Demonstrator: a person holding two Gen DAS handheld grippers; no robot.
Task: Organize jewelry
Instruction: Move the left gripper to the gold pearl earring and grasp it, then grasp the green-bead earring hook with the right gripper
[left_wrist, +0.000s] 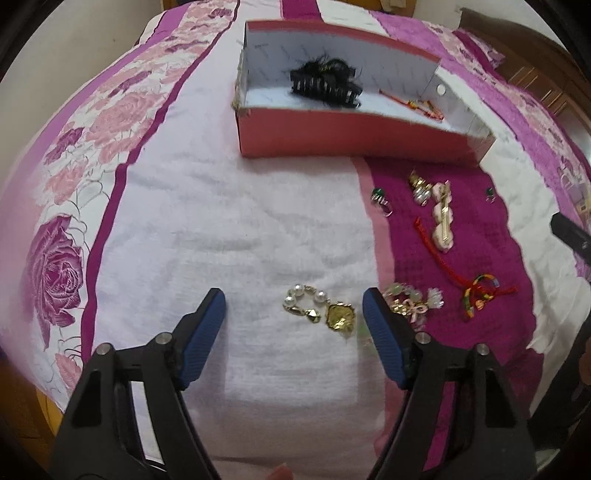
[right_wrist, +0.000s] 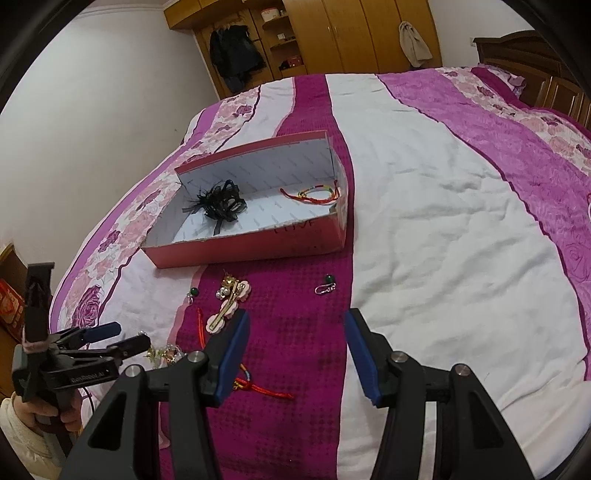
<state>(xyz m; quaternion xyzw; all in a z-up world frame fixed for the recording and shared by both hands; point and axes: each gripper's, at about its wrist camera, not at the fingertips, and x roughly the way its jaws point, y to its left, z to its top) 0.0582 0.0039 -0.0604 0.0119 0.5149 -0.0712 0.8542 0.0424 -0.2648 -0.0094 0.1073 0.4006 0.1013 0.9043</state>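
Observation:
A red box (left_wrist: 332, 136) (right_wrist: 251, 249) with a white inside sits on the bed; in it lie a black hair clip (left_wrist: 325, 85) (right_wrist: 219, 201) and a red cord bracelet (right_wrist: 314, 195). My left gripper (left_wrist: 293, 317) is open, and a pearl and gold bracelet (left_wrist: 321, 308) lies between its fingers on the bedspread. Beside it lie a pink beaded piece (left_wrist: 410, 302), a colourful red-cord bracelet (left_wrist: 480, 291), a pink flower hair clip (left_wrist: 443, 214) (right_wrist: 227, 308) and two green earrings (left_wrist: 380, 199) (right_wrist: 327, 284). My right gripper (right_wrist: 295, 332) is open and empty above the magenta stripe.
The bed has a pink, white and magenta flowered bedspread (right_wrist: 443, 221). A wooden wardrobe (right_wrist: 332, 33) stands beyond the bed and a wooden headboard (right_wrist: 546, 66) is at the right. The left gripper also shows in the right wrist view (right_wrist: 122, 338).

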